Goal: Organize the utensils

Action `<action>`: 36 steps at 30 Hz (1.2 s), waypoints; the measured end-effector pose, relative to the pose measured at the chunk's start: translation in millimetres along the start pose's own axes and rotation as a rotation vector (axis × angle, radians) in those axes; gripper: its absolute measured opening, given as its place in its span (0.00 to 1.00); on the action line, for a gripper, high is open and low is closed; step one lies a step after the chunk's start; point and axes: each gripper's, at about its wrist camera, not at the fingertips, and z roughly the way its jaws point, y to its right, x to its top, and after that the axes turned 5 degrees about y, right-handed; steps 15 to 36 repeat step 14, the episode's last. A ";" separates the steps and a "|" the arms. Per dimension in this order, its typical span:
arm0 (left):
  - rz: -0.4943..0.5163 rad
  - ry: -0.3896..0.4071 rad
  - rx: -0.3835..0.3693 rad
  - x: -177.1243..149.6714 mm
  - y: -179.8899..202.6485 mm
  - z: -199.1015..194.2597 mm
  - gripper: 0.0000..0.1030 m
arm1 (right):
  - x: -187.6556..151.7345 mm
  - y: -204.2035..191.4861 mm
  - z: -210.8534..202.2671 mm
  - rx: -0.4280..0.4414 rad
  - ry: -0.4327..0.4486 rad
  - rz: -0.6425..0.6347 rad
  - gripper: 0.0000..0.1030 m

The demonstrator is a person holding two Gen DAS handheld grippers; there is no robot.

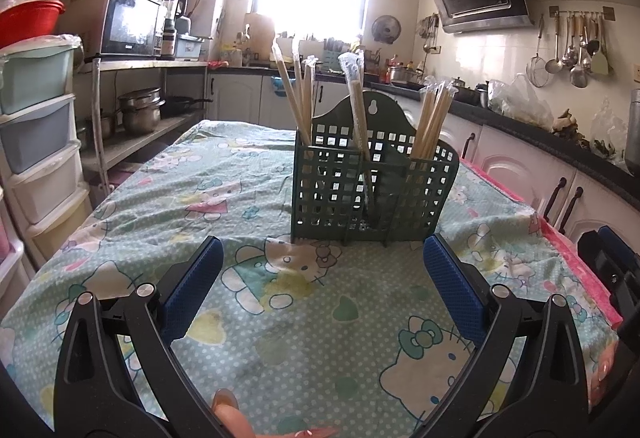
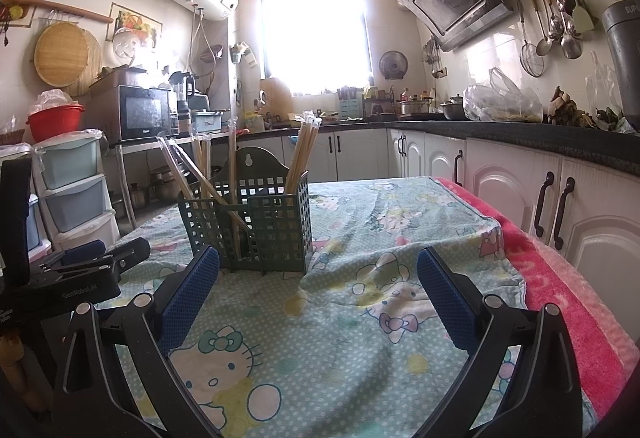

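Note:
A dark green lattice utensil holder [image 1: 372,194] stands upright on the table, its three compartments holding wrapped wooden chopsticks [image 1: 298,94]. My left gripper [image 1: 322,250] is open just in front of it, with nothing between the blue pads [image 1: 452,282]. In the right wrist view the same holder [image 2: 256,226] sits ahead and left, with chopsticks [image 2: 302,154] leaning out of it. My right gripper [image 2: 318,262] is open and empty too, a short way before the holder. The left gripper's body [image 2: 76,274] shows at the left edge of the right wrist view.
A cartoon-cat cloth [image 1: 240,198] covers the table, with a pink towel [image 2: 560,278] along its right edge. Plastic drawers [image 1: 40,142] stand at left, white cabinets [image 2: 560,206] and a dark counter at right. A fingertip [image 1: 234,414] shows at the bottom.

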 end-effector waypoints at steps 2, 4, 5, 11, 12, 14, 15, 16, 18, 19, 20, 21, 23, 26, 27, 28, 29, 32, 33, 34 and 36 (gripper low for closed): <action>-0.007 -0.008 0.000 0.6 -1.7 0.4 0.90 | 1.3 1.0 1.0 -0.009 -0.004 0.002 0.94; -0.012 -0.015 -0.006 1.6 -2.3 0.5 0.90 | 2.2 2.0 1.2 -0.018 -0.005 0.000 0.94; -0.013 -0.020 -0.007 2.1 -2.5 0.8 0.90 | 3.8 2.7 2.2 -0.023 -0.007 0.000 0.94; -0.054 -0.128 0.027 19.8 -31.4 18.5 0.90 | 24.9 31.7 40.5 -0.087 -0.156 -0.003 0.94; -0.067 -0.168 0.053 26.7 -46.2 28.6 0.90 | 27.8 41.3 54.7 -0.110 -0.220 -0.002 0.94; -0.059 -0.218 0.114 36.6 -69.3 46.9 0.90 | 28.0 64.6 93.1 -0.204 -0.379 -0.025 0.94; -0.059 -0.218 0.114 36.6 -69.3 46.9 0.90 | 28.0 64.6 93.1 -0.204 -0.379 -0.025 0.94; -0.059 -0.218 0.114 36.6 -69.3 46.9 0.90 | 28.0 64.6 93.1 -0.204 -0.379 -0.025 0.94; -0.059 -0.218 0.114 36.6 -69.3 46.9 0.90 | 28.0 64.6 93.1 -0.204 -0.379 -0.025 0.94; -0.059 -0.218 0.114 36.6 -69.3 46.9 0.90 | 28.0 64.6 93.1 -0.204 -0.379 -0.025 0.94; -0.059 -0.218 0.114 36.6 -69.3 46.9 0.90 | 28.0 64.6 93.1 -0.204 -0.379 -0.025 0.94; -0.059 -0.218 0.114 36.6 -69.3 46.9 0.90 | 28.0 64.6 93.1 -0.204 -0.379 -0.025 0.94; -0.059 -0.218 0.114 36.6 -69.3 46.9 0.90 | 28.0 64.6 93.1 -0.204 -0.379 -0.025 0.94; -0.059 -0.218 0.114 36.6 -69.3 46.9 0.90 | 28.0 64.6 93.1 -0.204 -0.379 -0.025 0.94; -0.059 -0.218 0.114 36.6 -69.3 46.9 0.90 | 28.0 64.6 93.1 -0.204 -0.379 -0.025 0.94; -0.059 -0.218 0.114 36.6 -69.3 46.9 0.90 | 28.0 64.6 93.1 -0.204 -0.379 -0.025 0.94; -0.059 -0.218 0.114 36.6 -69.3 46.9 0.90 | 28.0 64.6 93.1 -0.204 -0.379 -0.025 0.94; -0.059 -0.218 0.114 36.6 -69.3 46.9 0.90 | 28.0 64.6 93.1 -0.204 -0.379 -0.025 0.94; -0.059 -0.218 0.114 36.6 -69.3 46.9 0.90 | 28.0 64.6 93.1 -0.204 -0.379 -0.025 0.94; -0.059 -0.218 0.114 36.6 -69.3 46.9 0.90 | 28.0 64.6 93.1 -0.204 -0.379 -0.025 0.94; -0.059 -0.218 0.114 36.6 -69.3 46.9 0.90 | 28.0 64.6 93.1 -0.204 -0.379 -0.025 0.94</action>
